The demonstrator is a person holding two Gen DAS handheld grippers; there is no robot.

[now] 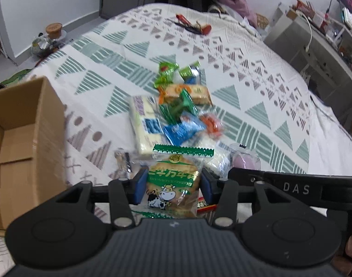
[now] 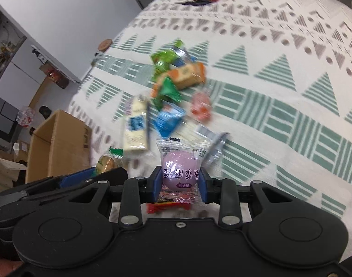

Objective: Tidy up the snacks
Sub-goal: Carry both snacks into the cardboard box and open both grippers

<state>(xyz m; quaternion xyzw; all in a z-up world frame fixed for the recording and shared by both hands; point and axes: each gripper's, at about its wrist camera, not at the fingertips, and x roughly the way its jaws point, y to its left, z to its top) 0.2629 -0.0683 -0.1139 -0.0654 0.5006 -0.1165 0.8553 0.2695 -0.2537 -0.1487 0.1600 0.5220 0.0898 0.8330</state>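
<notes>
While both tongs are closed on wrapped snacks, the remaining stock is recorded as a loose pile on the bed.

Left tongs (image 1: 172, 185): blue pads are pressed against both sides of a clear biscuit packet printed with a green band and a cartoon cow (image 1: 172, 184); the packet is held upright between them, above the bed cover.

Right tongs (image 2: 180, 183): blue pads are clamped on a clear wrapper containing a round pale-purple sweet with purple lettering (image 2: 179, 173). In the left wrist view the same sweet is seen just right of the biscuit packet, so the two tongs are held close together.

Bed: a white cover patterned with green and grey-brown triangles (image 1: 256, 73) carries the pile.

Pile, catalogued from near to far:
- a cream rectangular wafer packet with a blue label (image 1: 144, 124);
- a blue foil sachet (image 1: 181, 130);
- an orange-red wrapped sweet (image 1: 211, 123);
- a dark green foil packet (image 1: 178, 108);
- an orange-and-tan biscuit bar (image 1: 187, 94);
- light green wrapped sweets (image 1: 167, 73) at the far edge.

A red wrapper (image 2: 167, 206) lies on the cover beneath the right tongs.

An open brown cardboard box (image 1: 25, 143) stands on the bed to the left of the pile, near it but apart.

A few red and dark items (image 1: 192, 24) are noted well apart, at the far end of the bed; they are too blurred to identify.
</notes>
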